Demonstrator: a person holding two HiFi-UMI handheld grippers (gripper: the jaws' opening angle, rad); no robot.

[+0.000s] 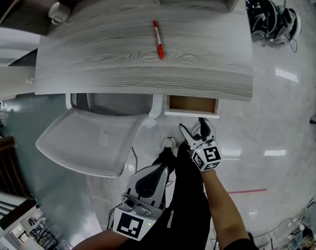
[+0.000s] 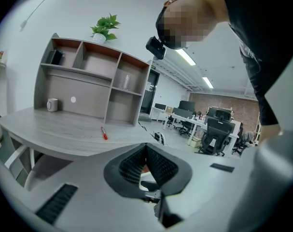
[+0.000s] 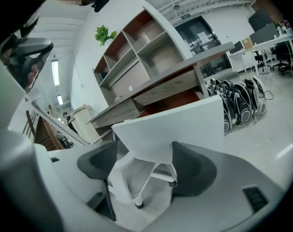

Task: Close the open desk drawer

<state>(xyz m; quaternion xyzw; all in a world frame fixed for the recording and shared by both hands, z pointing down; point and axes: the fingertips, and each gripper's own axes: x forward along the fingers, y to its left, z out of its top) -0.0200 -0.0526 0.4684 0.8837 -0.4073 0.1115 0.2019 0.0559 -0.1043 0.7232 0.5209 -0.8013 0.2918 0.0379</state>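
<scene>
Desk drawer (image 1: 191, 105): under the right end of the desk (image 1: 121, 61), still pulled out, brown inside showing. Not yet closed.
Right gripper (image 1: 198, 130): jaws apart, set just before the drawer's white front panel (image 3: 170, 129); contact uncertain.
Left gripper (image 1: 147, 184): jaws together, empty, held low and well apart from the drawer.
Remaining, by my reckoning: the whole push inward.

the head view looks steeply down from above onto the desk (image 1: 121, 66), which fills the upper half of the frame. the left gripper view faces level across that desk top, sharing the red pen (image 1: 158, 39). the right gripper view sits low, close to the drawer (image 3: 170, 124), looking upward.
</scene>
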